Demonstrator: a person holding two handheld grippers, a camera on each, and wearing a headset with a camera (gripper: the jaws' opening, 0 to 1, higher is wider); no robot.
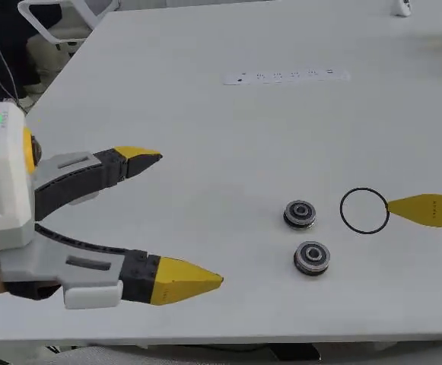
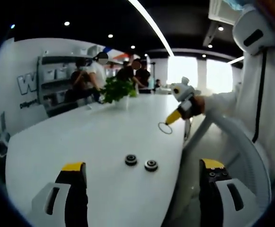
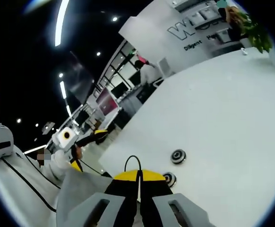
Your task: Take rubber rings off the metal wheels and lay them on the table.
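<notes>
Firmly closed, the right gripper (image 1: 394, 206) pinches the rubber ring (image 1: 341, 211) by its rim, while the left gripper (image 1: 171, 220) hangs spread wide and unladen close to the near edge of the white table (image 1: 228, 129). Bare tabletop runs broadly between and beyond them, up to a label strip (image 1: 285, 76) far off. The far wheel (image 1: 300, 214) sits just left of the ring and the near wheel (image 1: 312, 257) just beside it, both well right of the left gripper.

rubber ring (image 1: 341, 211) at right gripper (image 1: 389, 205) tip
</notes>
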